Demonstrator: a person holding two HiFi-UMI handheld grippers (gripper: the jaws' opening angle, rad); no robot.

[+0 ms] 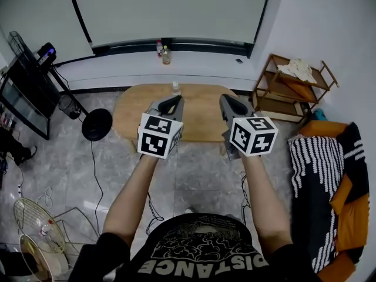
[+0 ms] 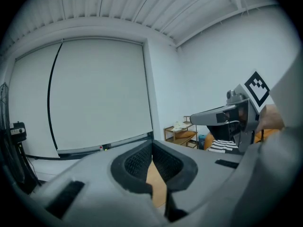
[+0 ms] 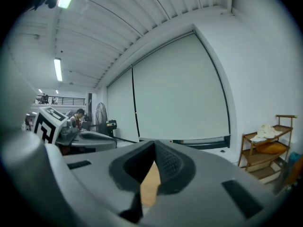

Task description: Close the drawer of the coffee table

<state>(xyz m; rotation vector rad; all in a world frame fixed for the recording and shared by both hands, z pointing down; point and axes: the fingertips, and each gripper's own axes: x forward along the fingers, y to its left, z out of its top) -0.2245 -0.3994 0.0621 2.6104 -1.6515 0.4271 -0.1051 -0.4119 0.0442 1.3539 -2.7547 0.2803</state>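
The oval wooden coffee table [image 1: 200,122] stands on the grey floor ahead of me, and from above I cannot make out its drawer. Both grippers are held side by side in the air over the table's near edge, pointing roughly level toward the far wall. The left gripper [image 1: 174,99] is shut with nothing between its pads [image 2: 152,145]. The right gripper [image 1: 227,98] is also shut and empty [image 3: 154,144]. A sliver of the tabletop [image 2: 157,186] shows in the gap below each pair of closed tips. Neither gripper touches the table.
A small bottle [image 1: 175,87] stands on the table's far side. Two bottles [image 1: 163,50] sit on the wall ledge. A wooden shelf [image 1: 291,90] stands at the right, with a sofa and striped blanket [image 1: 320,175] nearer. Fans [image 1: 35,222], cables and a black stand [image 1: 26,87] are at the left.
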